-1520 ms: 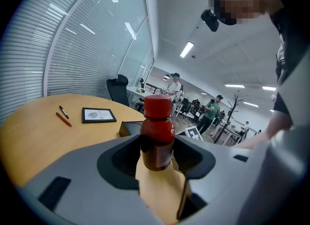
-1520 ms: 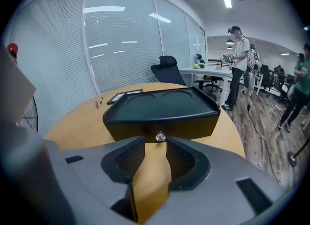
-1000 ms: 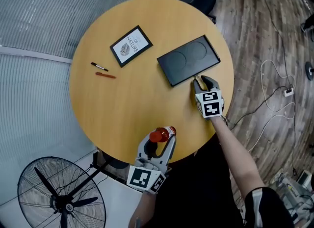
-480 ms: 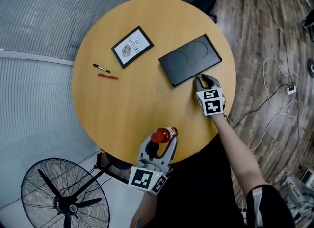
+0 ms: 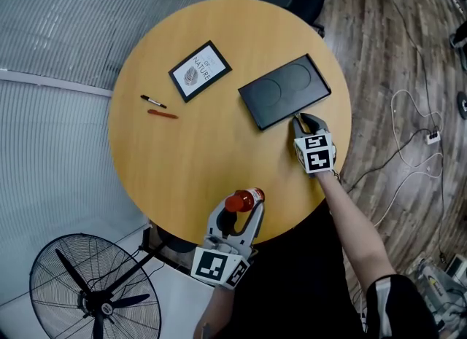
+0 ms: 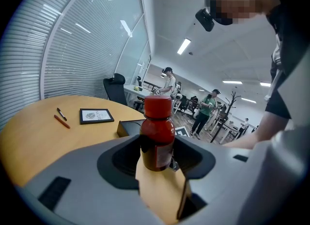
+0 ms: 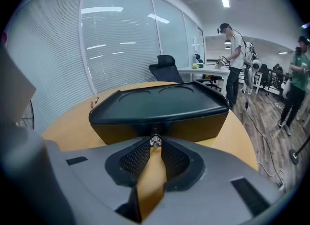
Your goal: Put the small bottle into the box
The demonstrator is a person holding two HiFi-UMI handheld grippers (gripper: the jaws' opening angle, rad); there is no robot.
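The small bottle (image 5: 243, 200), dark red with a red cap, stands upright near the table's front edge. My left gripper (image 5: 239, 210) is shut on it, and its jaws hug the bottle's (image 6: 156, 137) body. The black box (image 5: 284, 91) lies closed at the table's right. My right gripper (image 5: 300, 119) is at the middle of the box's (image 7: 160, 103) front wall. Its jaws are closing, and a small metal knob (image 7: 155, 141) on the box is pinched between the fingertips.
On the round wooden table (image 5: 190, 155) lie a framed card (image 5: 200, 70), a black pen (image 5: 151, 100) and an orange pen (image 5: 162, 114) at the far left. A floor fan (image 5: 91, 286) stands below the table's left. Cables (image 5: 408, 133) run over the floor at right.
My right gripper's fingers have drawn closer together at the box's front. The left gripper and the bottle have not moved.
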